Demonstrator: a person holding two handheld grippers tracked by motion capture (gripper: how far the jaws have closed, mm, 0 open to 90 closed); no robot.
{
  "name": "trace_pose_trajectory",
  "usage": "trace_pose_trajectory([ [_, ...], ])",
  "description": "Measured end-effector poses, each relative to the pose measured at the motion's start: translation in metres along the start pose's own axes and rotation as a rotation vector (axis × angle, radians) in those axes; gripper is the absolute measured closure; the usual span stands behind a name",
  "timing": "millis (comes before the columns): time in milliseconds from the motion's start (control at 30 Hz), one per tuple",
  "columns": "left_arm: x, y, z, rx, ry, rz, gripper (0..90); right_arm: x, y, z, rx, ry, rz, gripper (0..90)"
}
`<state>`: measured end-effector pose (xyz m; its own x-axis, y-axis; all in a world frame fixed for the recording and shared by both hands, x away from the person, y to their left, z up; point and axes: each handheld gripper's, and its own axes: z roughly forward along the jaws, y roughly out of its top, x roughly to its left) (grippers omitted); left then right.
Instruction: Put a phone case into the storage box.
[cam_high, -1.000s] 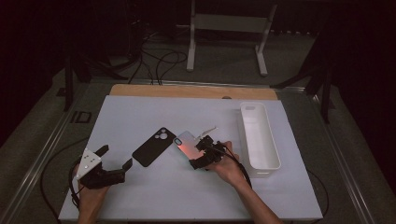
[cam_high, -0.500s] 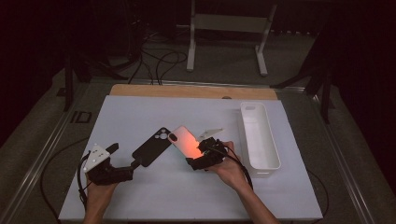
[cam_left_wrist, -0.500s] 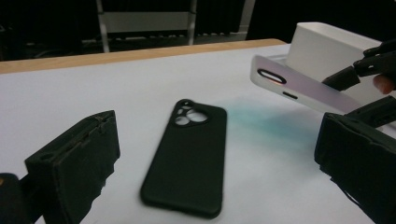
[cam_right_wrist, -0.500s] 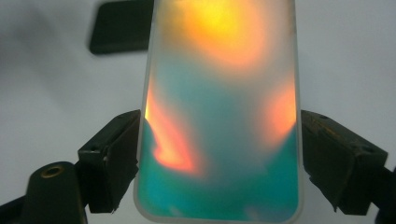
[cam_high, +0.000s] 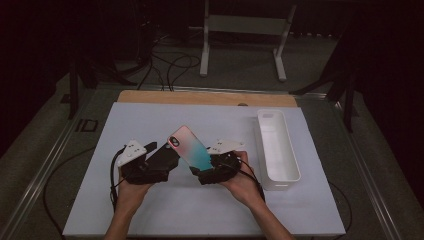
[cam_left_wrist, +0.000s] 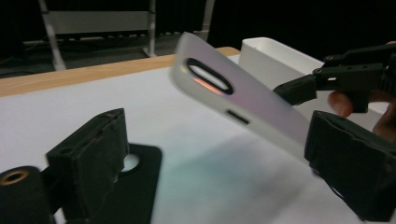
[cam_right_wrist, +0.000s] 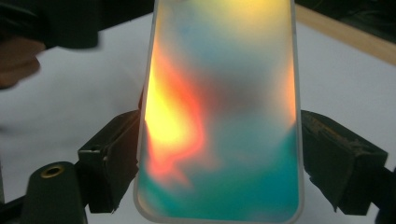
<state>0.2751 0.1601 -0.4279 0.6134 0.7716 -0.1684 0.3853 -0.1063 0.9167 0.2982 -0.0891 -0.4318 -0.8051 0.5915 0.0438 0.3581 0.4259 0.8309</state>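
I had my right claw (cam_high: 202, 172) clamped across the width of the iridescent phone case (cam_high: 190, 148), 1 jaw on each long edge, and held it tilted up off the white worktop (cam_high: 165, 220) near the middle of the front half. My left claw (cam_high: 162, 165) was wide, its jaws just narrowing, and they straddled the near end of the black phone case (cam_left_wrist: 140, 186), which lay flat on the worktop just left of the raised one; I couldn't tell whether the pads already touched it.

I judged the main risk to be the grip on the colored case: thin, springy plastic pinched by its edges could bow and pop free, or swing down onto the black one. The black case, flat on a smooth surface, could skid ahead of my left jaws instead of lifting.

I counted 2 phone cases, 2 claws, and 1 white tray (cam_high: 277, 145) along the right edge.
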Motion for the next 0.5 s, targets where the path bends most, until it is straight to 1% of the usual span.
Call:
trace_pose_trajectory([
  [67, -0.004, 0.003, 0.005, 0.003, -0.006, -0.006, 13.3, 0.002, 0.001, -0.002, -0.03, 0.007, -0.004, 17.0],
  [100, -0.004, 0.003, 0.005, 0.003, -0.006, -0.006, 15.2, 0.004, 0.001, -0.003, -0.039, 0.007, -0.004, 17.0],
  [133, -0.006, 0.005, 0.009, 0.006, -0.021, -0.019, 16.0, 0.005, 0.001, -0.003, -0.049, 0.004, -0.006, 17.0],
  [167, -0.007, 0.005, 0.01, 0.008, -0.028, -0.028, 17.8, 0.007, 0.001, -0.003, -0.059, 0.004, -0.009, 17.0],
  [200, -0.007, 0.005, 0.01, 0.008, -0.028, -0.028, 21.0, 0.007, 0.001, -0.003, -0.059, 0.004, -0.009, 17.0],
  [233, -0.009, 0.006, 0.012, 0.003, -0.052, -0.036, 21.0, 0.008, 0.001, -0.003, -0.074, 0.004, -0.012, 17.0],
  [267, -0.01, 0.006, 0.012, -0.004, -0.064, -0.038, 31.5, 0.01, 0.002, -0.003, -0.084, -0.008, -0.012, 17.0],
  [333, -0.012, 0.006, 0.012, -0.008, -0.093, -0.035, 45.8, 0.012, 0.002, -0.002, -0.09, -0.014, -0.008, 17.0],
  [367, -0.012, 0.006, 0.012, -0.008, -0.093, -0.035, 49.8, 0.012, 0.002, -0.002, -0.09, -0.014, -0.008, 17.0],
  [400, -0.013, 0.006, 0.013, -0.014, -0.127, -0.036, 54.7, 0.013, 0.001, 0.0, -0.103, -0.018, 0.007, 17.1],
  [500, -0.014, 0.007, 0.013, -0.012, -0.165, -0.046, 63.7, 0.014, 0.0, 0.002, -0.122, -0.026, 0.029, 17.1],
])
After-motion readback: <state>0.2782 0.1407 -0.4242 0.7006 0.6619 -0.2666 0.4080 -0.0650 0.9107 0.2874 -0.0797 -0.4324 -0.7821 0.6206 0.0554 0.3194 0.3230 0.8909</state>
